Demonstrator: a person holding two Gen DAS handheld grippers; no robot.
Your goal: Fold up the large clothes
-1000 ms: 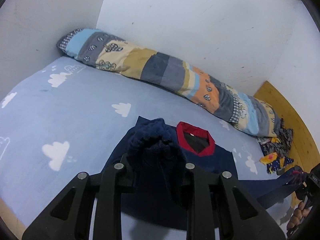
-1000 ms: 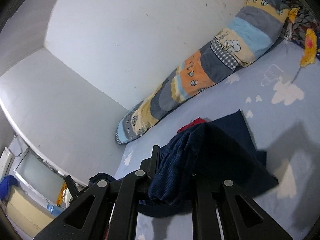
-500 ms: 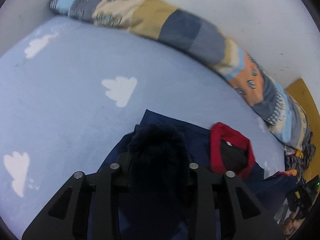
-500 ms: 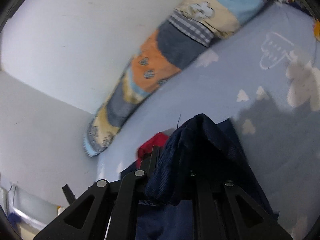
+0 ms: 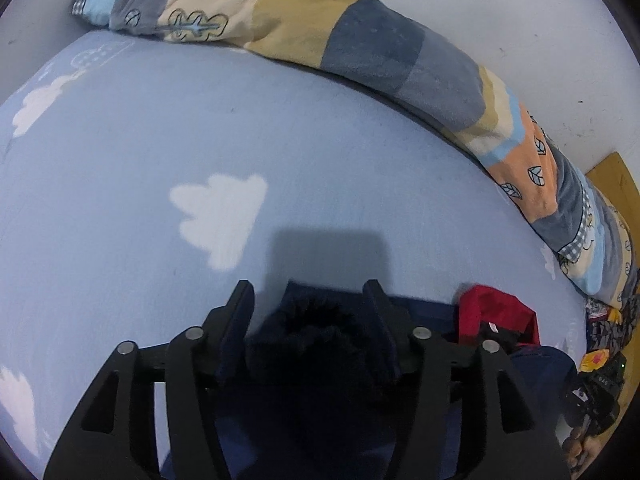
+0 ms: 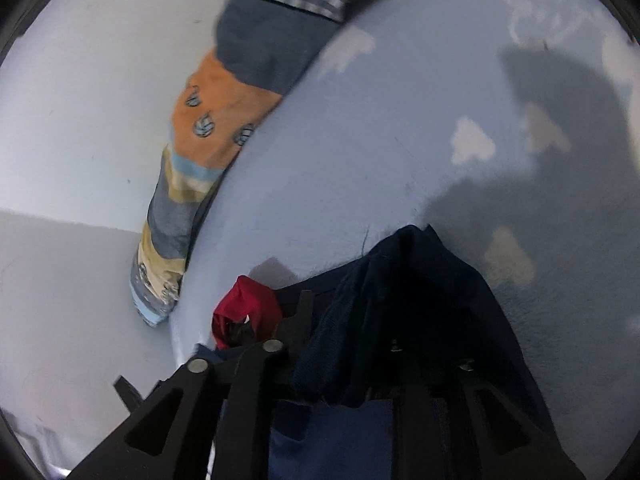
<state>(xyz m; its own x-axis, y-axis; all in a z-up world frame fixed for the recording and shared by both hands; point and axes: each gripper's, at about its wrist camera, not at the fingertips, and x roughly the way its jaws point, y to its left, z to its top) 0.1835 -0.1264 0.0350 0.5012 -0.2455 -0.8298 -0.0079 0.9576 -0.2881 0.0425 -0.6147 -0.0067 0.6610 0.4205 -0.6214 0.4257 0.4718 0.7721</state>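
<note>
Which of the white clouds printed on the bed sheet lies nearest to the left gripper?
The large cloud just ahead and left of the left gripper, beside its shadow. The other clouds sit far off near the sheet's left edges.

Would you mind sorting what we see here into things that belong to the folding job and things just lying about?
Belongs to the job:
- navy garment with red collar
- left gripper
- right gripper

Lying about:
- patchwork bolster
- cloud-print sheet
- colourful cloth heap
</note>
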